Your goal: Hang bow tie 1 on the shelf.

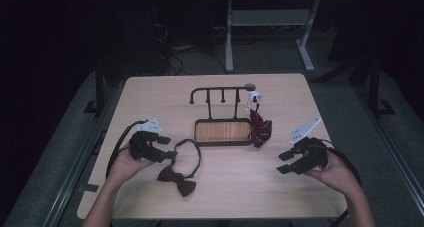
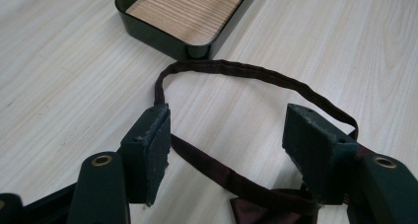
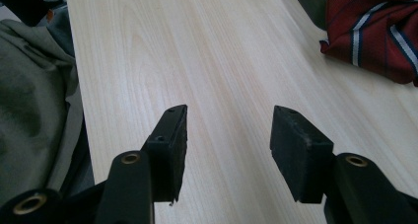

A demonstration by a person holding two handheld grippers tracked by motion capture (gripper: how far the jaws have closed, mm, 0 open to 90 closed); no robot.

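One dark bow tie (image 1: 177, 174) at lower centre, one striped red tie (image 1: 260, 128) beside one tray (image 1: 223, 143). Left gripper (image 1: 167, 147) and right gripper (image 1: 285, 162) jaws open, empty.

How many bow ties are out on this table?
2. A dark bow tie with its strap looped lies flat near the left gripper, in front of the tray. A red striped bow tie hangs at the right end of the rack, beside the tray.
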